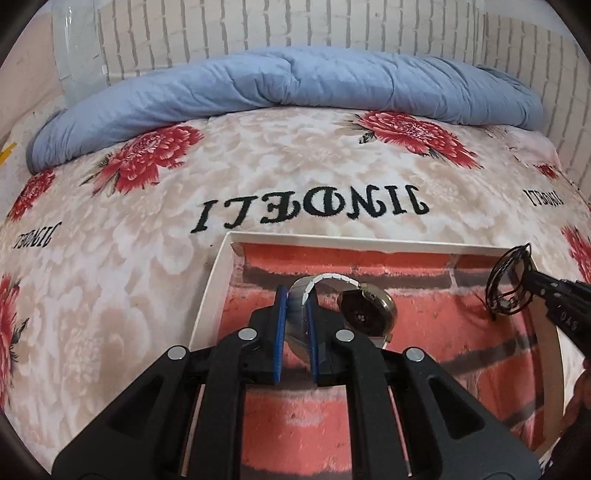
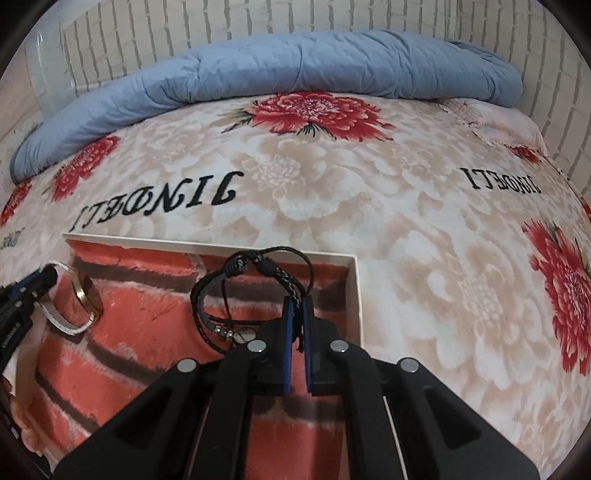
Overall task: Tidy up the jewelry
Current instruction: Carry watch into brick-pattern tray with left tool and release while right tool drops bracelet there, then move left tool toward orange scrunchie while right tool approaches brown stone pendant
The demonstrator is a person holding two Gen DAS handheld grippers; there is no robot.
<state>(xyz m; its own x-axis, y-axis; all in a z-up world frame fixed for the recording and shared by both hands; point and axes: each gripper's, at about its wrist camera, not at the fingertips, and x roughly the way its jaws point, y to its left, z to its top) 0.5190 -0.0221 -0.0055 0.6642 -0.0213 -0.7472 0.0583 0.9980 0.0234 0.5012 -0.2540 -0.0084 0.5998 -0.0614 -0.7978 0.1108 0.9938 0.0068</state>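
My left gripper [image 1: 296, 295] is shut on the white-and-silver band of a wristwatch [image 1: 367, 308], whose round dark face hangs to the right of the jaws. The watch hangs over a shallow white box [image 1: 218, 280] lined with a red brick print. My right gripper [image 2: 299, 301] is shut on a black braided cord bracelet [image 2: 236, 295] with small metal beads; its loops dangle left of the jaws over the same box [image 2: 352, 291]. Each gripper shows in the other's view: the right gripper [image 1: 528, 280] at the right edge, the left gripper [image 2: 53, 275] at the left edge with the watch [image 2: 83, 299].
The box lies on a bed with a cream blanket [image 1: 147, 236] printed with red flowers and black lettering. A rolled blue quilt [image 1: 280, 81] lies along the far side against a white brick-pattern wall [image 1: 295, 26].
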